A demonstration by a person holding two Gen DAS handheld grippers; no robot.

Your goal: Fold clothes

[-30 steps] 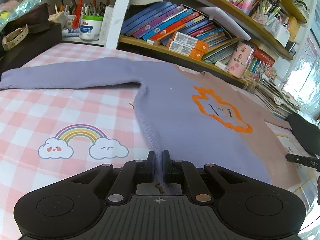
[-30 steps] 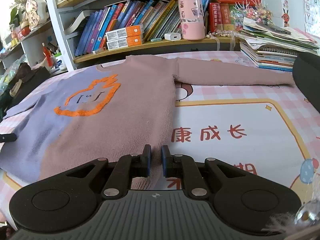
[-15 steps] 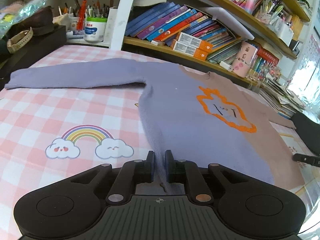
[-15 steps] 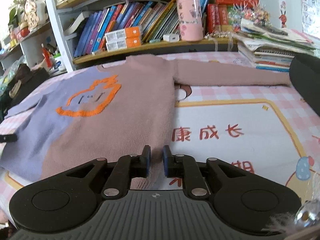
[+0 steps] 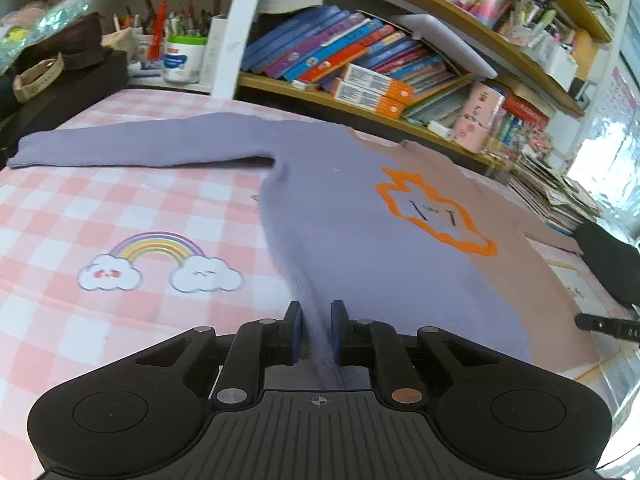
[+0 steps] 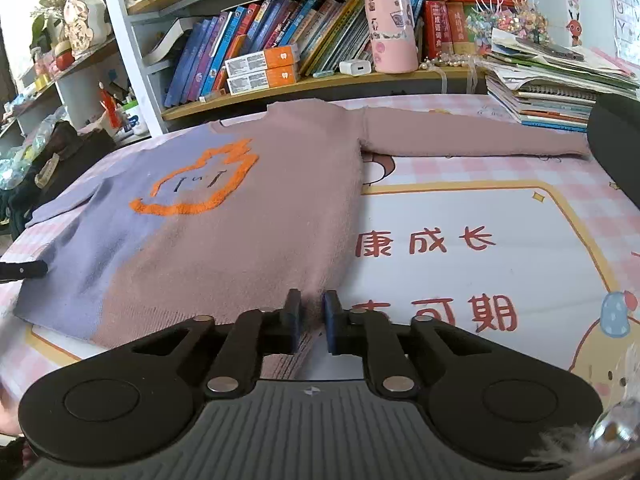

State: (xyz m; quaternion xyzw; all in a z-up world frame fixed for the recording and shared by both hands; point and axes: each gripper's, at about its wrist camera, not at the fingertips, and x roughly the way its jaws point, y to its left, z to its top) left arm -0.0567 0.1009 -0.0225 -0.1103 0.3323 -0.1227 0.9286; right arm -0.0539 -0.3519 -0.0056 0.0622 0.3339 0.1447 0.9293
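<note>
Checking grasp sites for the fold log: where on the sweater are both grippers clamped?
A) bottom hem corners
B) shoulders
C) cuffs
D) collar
A: the left gripper pinches the purple corner of the sweater hem, and the right gripper pinches the pink corner.

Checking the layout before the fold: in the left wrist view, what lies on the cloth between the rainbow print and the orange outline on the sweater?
Only the sweater's purple half lies there, left wrist view; nothing rests on it.
</note>
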